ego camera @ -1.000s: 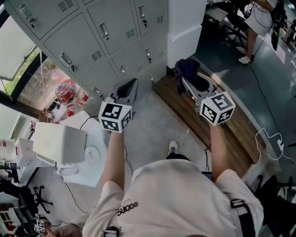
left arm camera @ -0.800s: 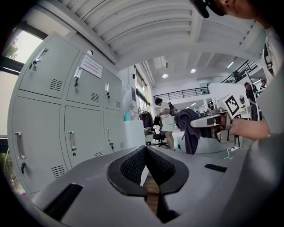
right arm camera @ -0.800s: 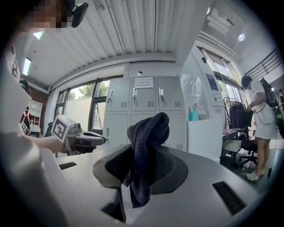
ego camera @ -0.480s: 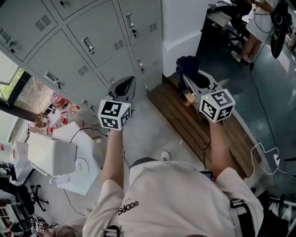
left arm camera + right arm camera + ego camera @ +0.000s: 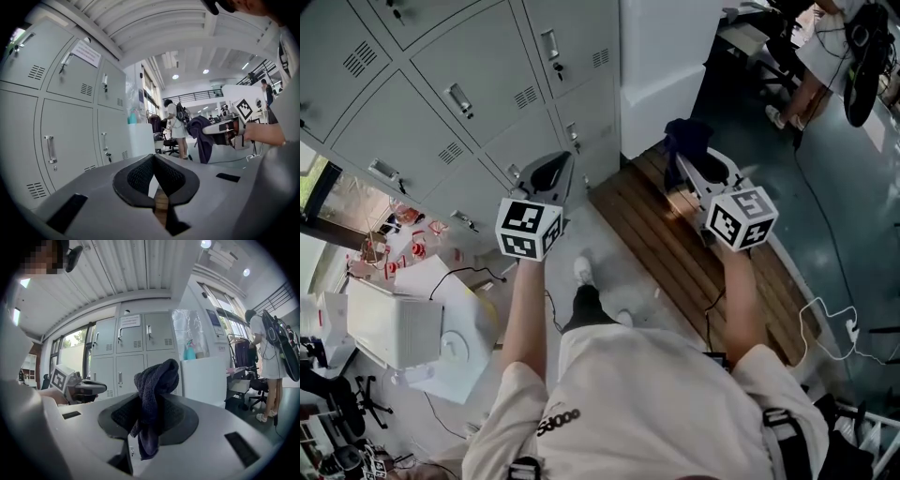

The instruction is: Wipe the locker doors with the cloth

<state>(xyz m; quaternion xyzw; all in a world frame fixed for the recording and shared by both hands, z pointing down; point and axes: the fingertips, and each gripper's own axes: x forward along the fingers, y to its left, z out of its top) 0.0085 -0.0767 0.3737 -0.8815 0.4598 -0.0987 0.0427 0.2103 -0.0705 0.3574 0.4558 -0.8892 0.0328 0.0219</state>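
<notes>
A dark blue cloth hangs bunched from my right gripper, whose jaws are shut on it; in the head view the cloth sticks out ahead of the right gripper over the wooden strip. My left gripper is shut and holds nothing; its jaw tips meet in the left gripper view. The grey locker doors with small handles and vents stand ahead and to the left, a short way beyond both grippers. The lockers also show in the left gripper view and the right gripper view.
A wooden floor strip runs along a white pillar. White boxes and clutter lie at the lower left. A cable trails on the dark floor at right. A person stands by desks on the right.
The lockers have slid left and up in the head view as the person stepped forward; a foot now shows between the arms. Both grippers keep their hold and spacing.
</notes>
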